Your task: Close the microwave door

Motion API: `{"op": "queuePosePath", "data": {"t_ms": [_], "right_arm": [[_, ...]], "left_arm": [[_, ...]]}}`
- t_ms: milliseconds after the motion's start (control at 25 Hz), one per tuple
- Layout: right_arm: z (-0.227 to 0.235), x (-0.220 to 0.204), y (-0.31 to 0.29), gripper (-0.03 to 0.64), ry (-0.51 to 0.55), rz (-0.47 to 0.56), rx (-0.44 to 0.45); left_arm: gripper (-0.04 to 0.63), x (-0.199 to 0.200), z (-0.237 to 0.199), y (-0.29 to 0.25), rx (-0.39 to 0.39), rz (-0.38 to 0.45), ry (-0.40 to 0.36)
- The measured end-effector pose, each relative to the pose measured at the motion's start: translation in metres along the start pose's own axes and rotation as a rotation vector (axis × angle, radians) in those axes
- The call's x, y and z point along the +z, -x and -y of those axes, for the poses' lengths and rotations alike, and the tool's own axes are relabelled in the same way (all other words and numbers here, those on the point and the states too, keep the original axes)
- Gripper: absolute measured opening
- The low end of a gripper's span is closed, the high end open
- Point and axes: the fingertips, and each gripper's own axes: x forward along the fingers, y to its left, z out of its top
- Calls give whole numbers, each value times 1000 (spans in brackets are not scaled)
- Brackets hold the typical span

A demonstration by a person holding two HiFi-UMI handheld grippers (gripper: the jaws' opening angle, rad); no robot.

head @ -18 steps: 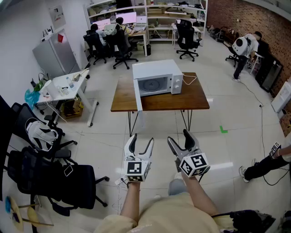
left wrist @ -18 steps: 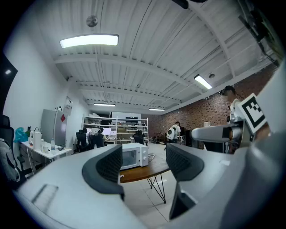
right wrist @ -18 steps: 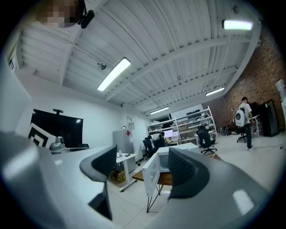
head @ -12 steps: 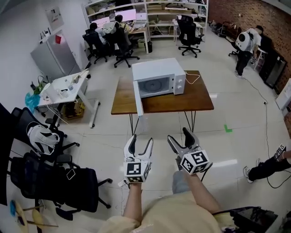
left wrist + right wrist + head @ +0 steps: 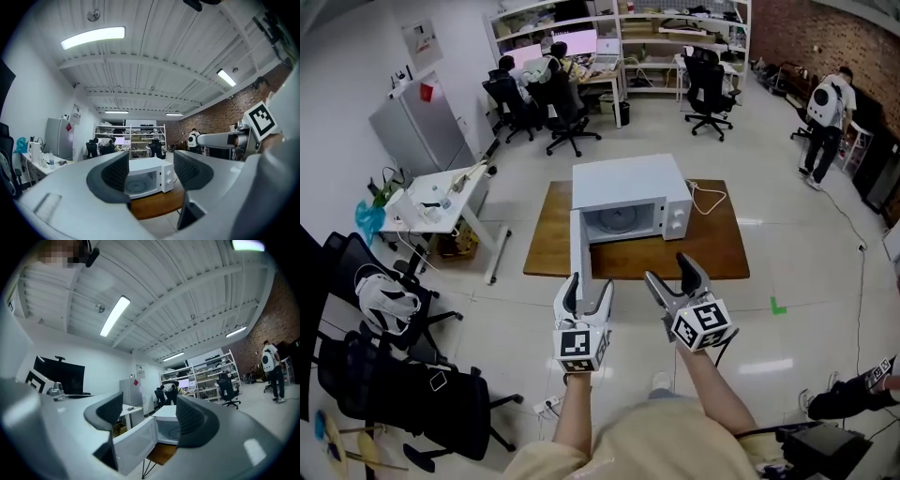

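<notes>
A white microwave (image 5: 628,199) stands on a wooden table (image 5: 717,251) ahead of me. Its door (image 5: 576,246) hangs wide open, swung out toward me past the table's front edge. Both grippers are held up in the air short of the table, apart from the microwave. My left gripper (image 5: 589,287) is open and empty, and so is my right gripper (image 5: 669,272). In the left gripper view, the microwave (image 5: 151,179) shows between the left gripper's (image 5: 150,171) spread jaws. In the right gripper view, the open door (image 5: 136,442) shows between the right gripper's (image 5: 150,417) jaws.
Black office chairs (image 5: 412,394) stand at my left. A white desk (image 5: 441,195) and a grey cabinet (image 5: 422,127) lie further left. People sit at desks (image 5: 546,66) at the back. One person (image 5: 825,112) stands by the brick wall at right.
The table and microwave have drawn closer in the head view as I walk toward them. Both grippers stay held out in front, still open.
</notes>
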Motion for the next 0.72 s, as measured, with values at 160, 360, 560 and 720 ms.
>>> {"op": "queuePosePath", "data": {"t_ms": [160,360,560,720], "right_arm": [[61,-6,-28,344,-17,-9,30],[134,0,-65,342,-58,-12,49],[189,0,-74,331,-93,-18,36],[214,-5,-100,330,-118,-28,51]], "left_arm": [[302,-9,2,-76,20,74,-32],[302,-9,1,-151,50,43,-36],[302,-1,16,-191,58,16,-22],[302,11,15,-226,53,20,-54]]}}
